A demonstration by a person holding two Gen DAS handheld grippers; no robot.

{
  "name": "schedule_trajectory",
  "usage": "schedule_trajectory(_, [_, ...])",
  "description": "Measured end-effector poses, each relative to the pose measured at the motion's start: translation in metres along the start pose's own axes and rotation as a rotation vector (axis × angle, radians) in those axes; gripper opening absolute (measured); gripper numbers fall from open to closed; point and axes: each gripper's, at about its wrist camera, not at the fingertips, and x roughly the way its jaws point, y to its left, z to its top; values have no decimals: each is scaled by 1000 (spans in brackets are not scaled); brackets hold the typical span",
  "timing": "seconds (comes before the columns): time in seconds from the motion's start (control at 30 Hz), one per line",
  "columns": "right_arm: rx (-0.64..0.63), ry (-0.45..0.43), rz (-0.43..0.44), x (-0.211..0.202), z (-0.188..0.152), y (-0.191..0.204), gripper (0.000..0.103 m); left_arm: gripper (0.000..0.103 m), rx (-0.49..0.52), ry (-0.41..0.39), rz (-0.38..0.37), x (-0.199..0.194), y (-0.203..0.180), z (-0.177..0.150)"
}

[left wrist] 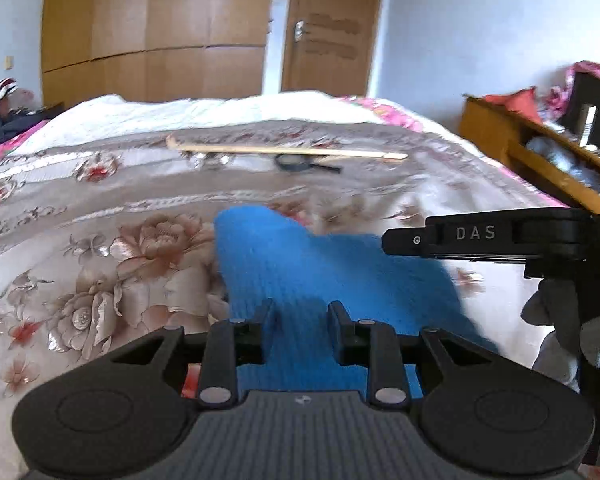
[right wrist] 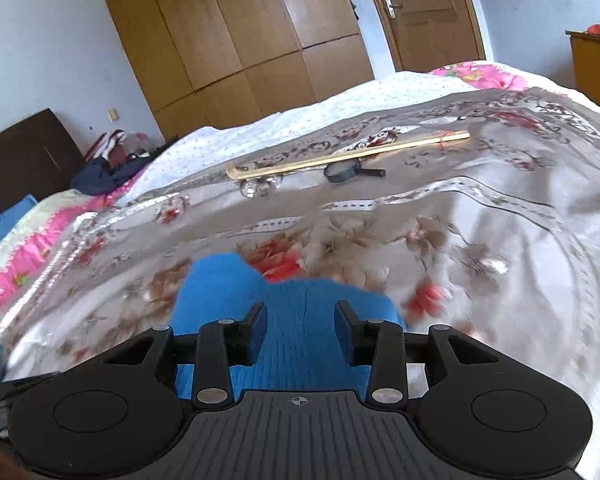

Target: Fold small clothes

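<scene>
A small blue knit garment (left wrist: pixel 300 264) lies on the floral bedspread (left wrist: pixel 100 240). My left gripper (left wrist: pixel 300 312) is open, its fingers above the garment's near part, gripping nothing. The right gripper's black body reaches in from the right edge of the left wrist view, beside the garment. In the right wrist view the same blue garment (right wrist: pixel 300 320) lies under my right gripper (right wrist: pixel 300 312), which is open with its fingers apart over the cloth. The garment's near edge is hidden behind both gripper bodies.
A long wooden stick (left wrist: pixel 284 151) (right wrist: pixel 348 156) and a black magnifying glass (left wrist: pixel 300 162) (right wrist: pixel 346 171) lie farther back on the bed. A wooden shelf unit (left wrist: pixel 532 152) stands at the right. Dark clothes (right wrist: pixel 108 164) sit by the headboard. Wardrobe and door behind.
</scene>
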Motion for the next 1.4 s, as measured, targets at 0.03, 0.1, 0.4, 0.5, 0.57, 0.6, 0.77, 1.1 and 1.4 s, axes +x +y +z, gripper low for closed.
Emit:
schedule_trajectory(0.03, [2, 46, -44, 14, -3, -3, 36, 41, 0, 14, 6, 6, 2, -1])
schedule_trajectory(0.1, [26, 76, -67, 27, -13, -11, 34, 44, 6, 19, 1, 9, 5, -7])
schedule_trajectory(0.4, [2, -28, -36, -55, -39, 8, 36, 45, -46, -11, -6, -34, 8, -19])
schedule_trajectory(0.5, [-28, 4, -56, -68, -62, 14, 36, 48, -13, 27, 2, -40, 3, -33])
schedule_trajectory(0.57, [-53, 75, -113, -61, -70, 18, 37, 51, -16, 77, 18, -38, 1, -39])
schedule_trajectory(0.6, [-44, 75, -122, -65, -69, 20, 37, 51, -21, 84, 19, -41, 0, -40])
schedule_trajectory(0.77, [8, 21, -87, -105, -69, 29, 39, 51, -33, 90, 17, -64, -3, -46])
schedule_trajectory(1.1, [45, 105, -148, -132, -114, 44, 45, 52, -1, 141, -7, -97, -10, -79])
schedule_trajectory(1.4, [-5, 48, -144, -178, -143, 77, 44, 58, -38, 137, 0, -126, -5, -100])
